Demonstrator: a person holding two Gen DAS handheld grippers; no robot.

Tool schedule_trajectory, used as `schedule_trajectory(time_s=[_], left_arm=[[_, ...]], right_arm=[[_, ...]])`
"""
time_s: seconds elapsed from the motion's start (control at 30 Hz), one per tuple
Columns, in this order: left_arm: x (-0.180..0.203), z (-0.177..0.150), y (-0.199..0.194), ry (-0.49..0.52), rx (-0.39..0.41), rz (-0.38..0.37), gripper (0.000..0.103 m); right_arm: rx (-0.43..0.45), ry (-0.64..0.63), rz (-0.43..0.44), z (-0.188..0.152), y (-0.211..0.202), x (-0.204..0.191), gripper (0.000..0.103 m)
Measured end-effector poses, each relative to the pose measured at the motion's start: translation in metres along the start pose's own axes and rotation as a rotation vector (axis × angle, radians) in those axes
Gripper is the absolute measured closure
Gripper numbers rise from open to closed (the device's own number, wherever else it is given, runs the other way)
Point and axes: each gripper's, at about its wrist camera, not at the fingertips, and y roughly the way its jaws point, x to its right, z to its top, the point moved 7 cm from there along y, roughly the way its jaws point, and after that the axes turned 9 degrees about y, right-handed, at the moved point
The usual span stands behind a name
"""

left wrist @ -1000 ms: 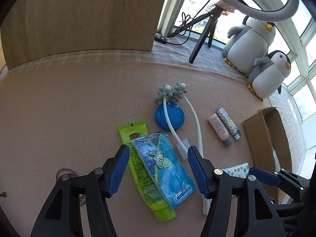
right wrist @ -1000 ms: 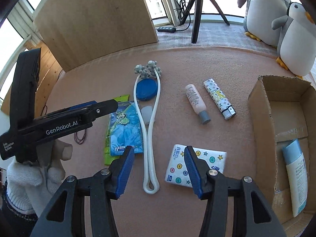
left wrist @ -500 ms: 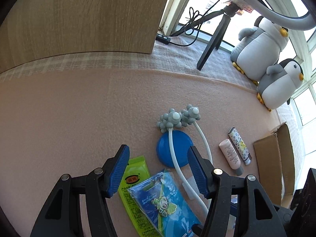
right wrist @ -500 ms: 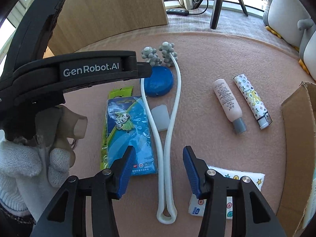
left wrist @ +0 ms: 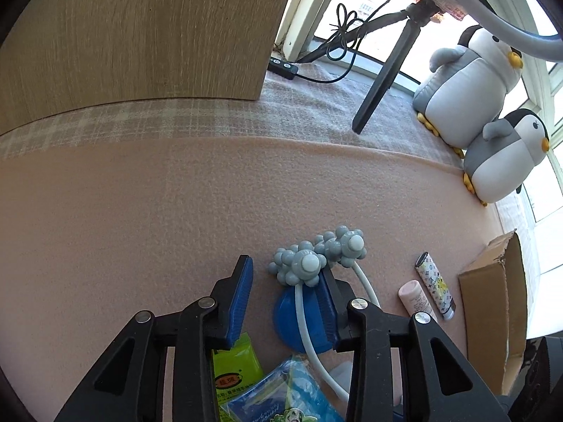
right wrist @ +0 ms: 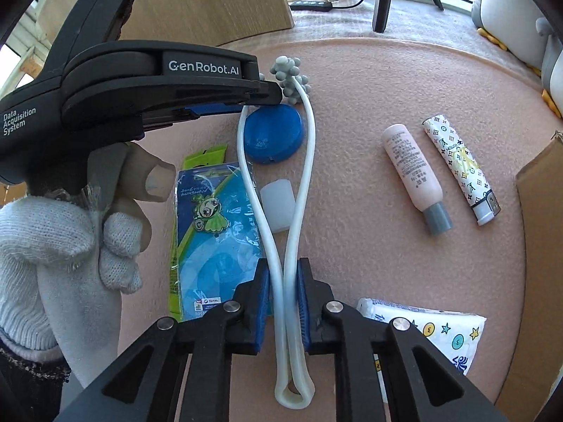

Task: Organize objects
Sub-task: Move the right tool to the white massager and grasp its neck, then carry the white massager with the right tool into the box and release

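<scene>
1. Right wrist view: the right gripper (right wrist: 283,295) has its blue pads pressed against both white arms of a long looped massager (right wrist: 302,161), squeezing them together just above the closed loop end.
2. The massager lies flat on the pink mat (right wrist: 369,81). Its long axis runs straight away from the camera, loop end nearest, knobbly grey roller heads farthest.
3. One roller head is partly hidden behind the left gripper (right wrist: 271,95), held by a white-gloved hand (right wrist: 70,239). Its fingertips sit over the far end, but whether they touch anything cannot be told here.
4. Left wrist view: the left gripper (left wrist: 286,292) stands open — the pads well apart, a grey roller head in front of the right-hand pad.
5. Under the massager's arms lie a blue disc (right wrist: 274,133) and a small white block (right wrist: 278,204).
6. Cut off at the edges: a cardboard box (right wrist: 542,246) on the right, a tissue pack (right wrist: 440,334) behind the gripper — a blue packet (right wrist: 211,246) overlaps a green pouch (right wrist: 204,153).
</scene>
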Motion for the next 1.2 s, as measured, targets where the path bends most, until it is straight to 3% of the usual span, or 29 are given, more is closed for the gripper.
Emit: schedule_trajectory(time_s=[0.03, 0.17, 0.63, 0.87, 1.2], left_arm=[[0.002, 0.0, 0.0, 0.009, 0.001, -0.006, 0.075], [0.008, 0.001, -0.003, 0.044, 0.006, -0.007, 0.078], [0.022, 0.007, -0.051, 0.045, 0.094, -0.032, 0.078], [0.069, 0.014, -0.073, 0.087, 0.144, -0.071, 0.078], [0.174, 0.015, -0.073, 0.181, 0.16, -0.135, 0.078]], right_arm=[[0.003, -0.004, -0.001, -0.001, -0.001, 0.0, 0.09], [0.011, -0.003, 0.005, -0.001, -0.006, 0.0, 0.09], [0.097, -0.029, 0.058, -0.012, -0.058, 0.002, 0.09], [0.149, -0.015, 0.064, -0.026, -0.096, 0.025, 0.09], [0.209, 0.045, 0.014, -0.03, -0.134, 0.098, 0.09]])
